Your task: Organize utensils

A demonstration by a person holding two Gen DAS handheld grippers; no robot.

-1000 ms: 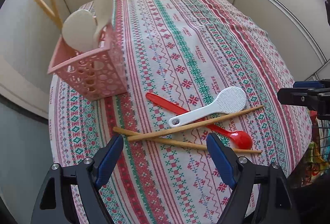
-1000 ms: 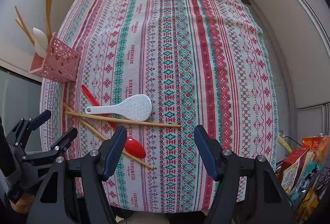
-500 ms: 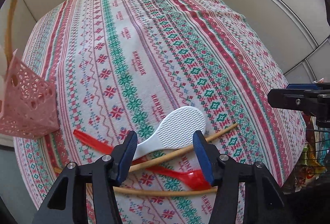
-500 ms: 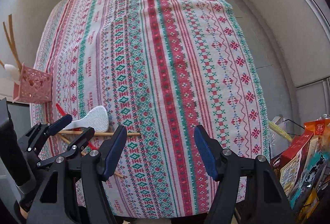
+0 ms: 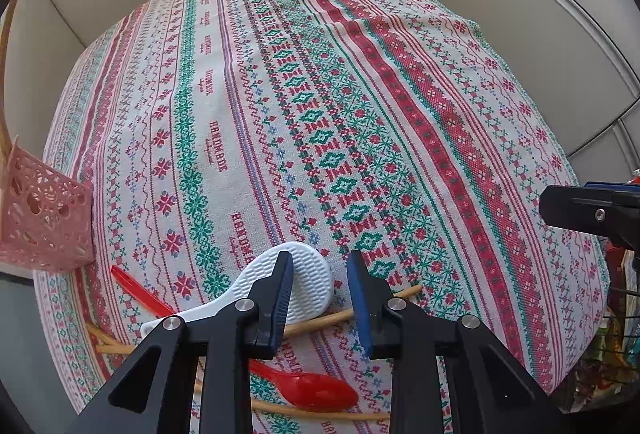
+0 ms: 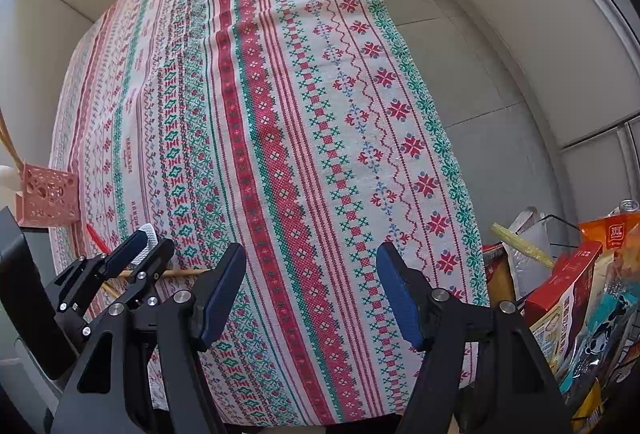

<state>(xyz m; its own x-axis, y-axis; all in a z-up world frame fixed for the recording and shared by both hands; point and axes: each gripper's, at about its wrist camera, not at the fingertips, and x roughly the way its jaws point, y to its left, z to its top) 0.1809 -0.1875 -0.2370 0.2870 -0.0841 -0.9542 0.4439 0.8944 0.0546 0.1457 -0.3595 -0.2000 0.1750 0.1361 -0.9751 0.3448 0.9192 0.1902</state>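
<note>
Paddle (image 5: 308, 284) head lies between left gripper's (image 5: 320, 294) jaws.

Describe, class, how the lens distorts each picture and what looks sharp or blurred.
Left wrist view: fisheye bulges the tablecloth into a dome, dark corners; white rice paddle sharp between the left gripper fingers, light even. Right wrist view: same barrel bend, wall panels curve; right gripper crisp, snack packets at the edge stretched.
</note>
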